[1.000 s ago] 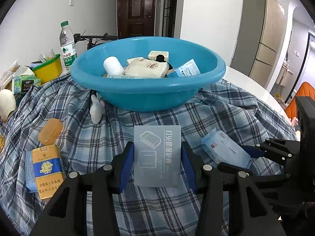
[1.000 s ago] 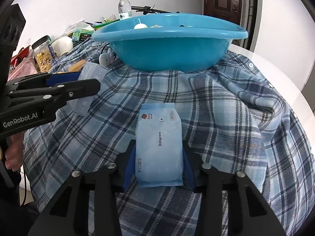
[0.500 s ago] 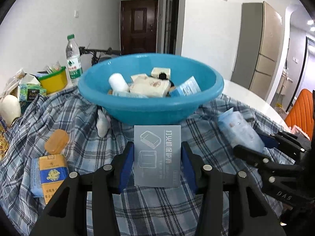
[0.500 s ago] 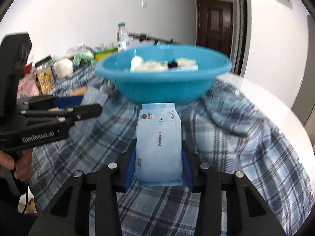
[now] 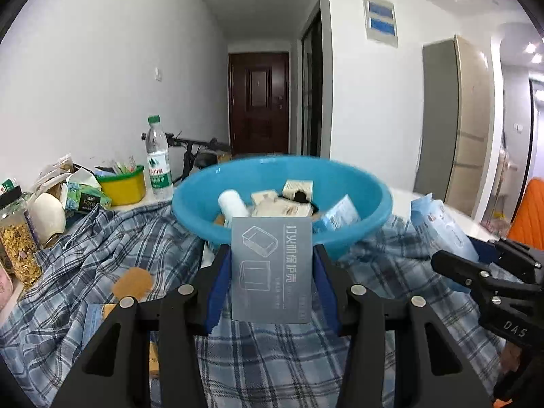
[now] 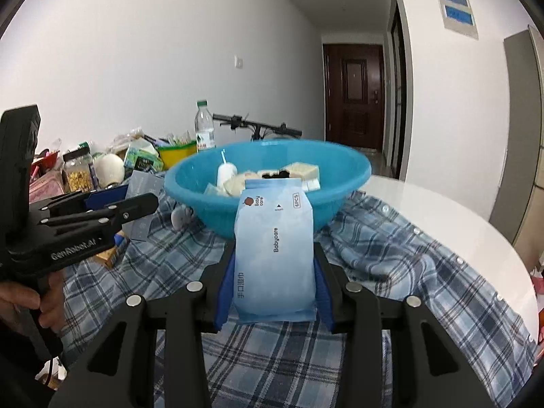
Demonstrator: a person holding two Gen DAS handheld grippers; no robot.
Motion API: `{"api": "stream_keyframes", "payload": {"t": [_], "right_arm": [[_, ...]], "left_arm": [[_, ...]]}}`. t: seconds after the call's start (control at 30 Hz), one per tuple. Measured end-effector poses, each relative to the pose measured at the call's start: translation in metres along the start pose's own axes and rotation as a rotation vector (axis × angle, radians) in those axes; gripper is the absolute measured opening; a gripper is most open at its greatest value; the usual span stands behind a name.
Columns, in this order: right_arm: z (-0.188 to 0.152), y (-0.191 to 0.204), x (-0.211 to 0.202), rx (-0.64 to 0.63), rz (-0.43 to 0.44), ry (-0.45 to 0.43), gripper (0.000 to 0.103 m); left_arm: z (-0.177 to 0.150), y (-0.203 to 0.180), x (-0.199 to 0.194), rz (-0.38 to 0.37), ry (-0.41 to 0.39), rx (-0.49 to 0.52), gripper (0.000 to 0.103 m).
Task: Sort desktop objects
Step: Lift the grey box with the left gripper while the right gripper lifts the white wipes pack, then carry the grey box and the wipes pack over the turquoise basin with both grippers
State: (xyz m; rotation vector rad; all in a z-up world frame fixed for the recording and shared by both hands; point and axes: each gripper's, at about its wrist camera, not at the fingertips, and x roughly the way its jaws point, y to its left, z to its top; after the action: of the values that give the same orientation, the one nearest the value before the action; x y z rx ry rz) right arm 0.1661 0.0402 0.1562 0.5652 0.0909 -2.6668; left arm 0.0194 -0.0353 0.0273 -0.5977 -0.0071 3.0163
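My left gripper (image 5: 271,272) is shut on a flat grey packet (image 5: 271,268) with white box drawings, held above the plaid cloth before the blue basin (image 5: 374,209). My right gripper (image 6: 274,272) is shut on a pale blue Babycare wipes pack (image 6: 274,255), held upright in front of the basin (image 6: 353,173). The basin holds a white bottle (image 5: 231,202), cream packets and small boxes. The wipes pack also shows at the right of the left wrist view (image 5: 442,227), and the grey packet at the left of the right wrist view (image 6: 142,187).
A plaid cloth (image 5: 102,244) covers the white table (image 6: 442,210). On it lie an orange soap bar (image 5: 132,282) and a yellow box. At the far left stand a water bottle (image 5: 157,159), a yellow tub (image 5: 122,187), a cereal jar (image 5: 17,238) and a white egg-shaped thing (image 5: 47,214).
Both grippers have risen off the cloth with their packets and now sit higher, level with the basin's rim. The wipes pack was lifted from the cloth.
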Motion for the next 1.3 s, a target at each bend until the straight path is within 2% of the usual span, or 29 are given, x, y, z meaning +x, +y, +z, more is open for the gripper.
{"api": "stream_keyframes", "payload": {"t": [0.17,0.27,0.37,0.47,0.6,0.77,0.97,1.3], "right_arm": [[0.003,-0.001,-0.014,0.001,-0.010,-0.096,0.040],[0.004,0.000,-0.020,0.004,-0.016,-0.135,0.040],[0.007,0.000,-0.025,-0.008,-0.023,-0.152,0.040],[0.011,0.005,-0.027,-0.029,-0.029,-0.154,0.040],[0.019,0.008,-0.026,-0.044,-0.024,-0.160,0.040],[0.045,0.005,-0.012,-0.039,0.007,-0.148,0.040],[0.086,0.006,0.000,-0.082,-0.014,-0.230,0.040],[0.133,0.001,0.030,-0.063,0.004,-0.275,0.040]], "left_arm": [[0.005,-0.008,-0.026,-0.008,-0.129,0.044,0.050],[0.006,-0.014,-0.036,0.007,-0.163,0.064,0.050],[0.009,-0.015,-0.037,0.012,-0.168,0.066,0.050],[0.011,-0.014,-0.029,0.021,-0.118,0.068,0.050],[0.017,-0.007,-0.022,-0.004,-0.121,0.031,0.050],[0.045,-0.005,-0.006,-0.017,-0.171,0.033,0.050],[0.083,-0.003,0.011,-0.013,-0.221,-0.019,0.050],[0.133,0.010,0.033,0.013,-0.306,-0.035,0.050]]}}
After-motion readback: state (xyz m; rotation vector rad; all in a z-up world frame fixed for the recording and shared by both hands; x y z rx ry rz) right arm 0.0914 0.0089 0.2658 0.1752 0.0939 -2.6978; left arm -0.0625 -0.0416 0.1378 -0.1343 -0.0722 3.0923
